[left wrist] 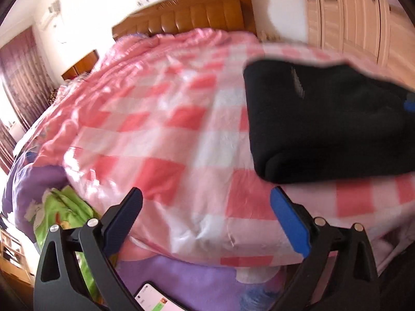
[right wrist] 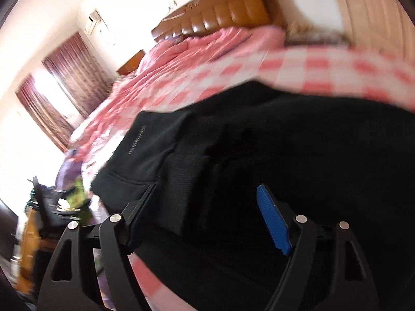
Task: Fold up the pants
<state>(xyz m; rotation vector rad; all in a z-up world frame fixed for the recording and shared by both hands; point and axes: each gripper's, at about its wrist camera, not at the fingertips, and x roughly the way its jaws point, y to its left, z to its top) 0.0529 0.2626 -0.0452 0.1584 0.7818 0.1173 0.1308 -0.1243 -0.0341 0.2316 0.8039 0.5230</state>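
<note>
Pink-checked cotton bedding (left wrist: 166,140) bore soft, limp folded black pants (left wrist: 324,119); both tongs, left gripper (left wrist: 206,213) and right gripper (right wrist: 205,207), gaped wide, empty; grasp its folded edge.

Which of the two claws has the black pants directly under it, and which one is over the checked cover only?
The right claw is over the folded black pants. The left claw is over the pink-and-white checked bed cover, beside the pants.

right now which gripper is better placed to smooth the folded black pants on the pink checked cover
Right. The right gripper hangs open directly over the folded black pants. The left gripper is open above bare pink checked cover, with the pants off to its right.
</note>
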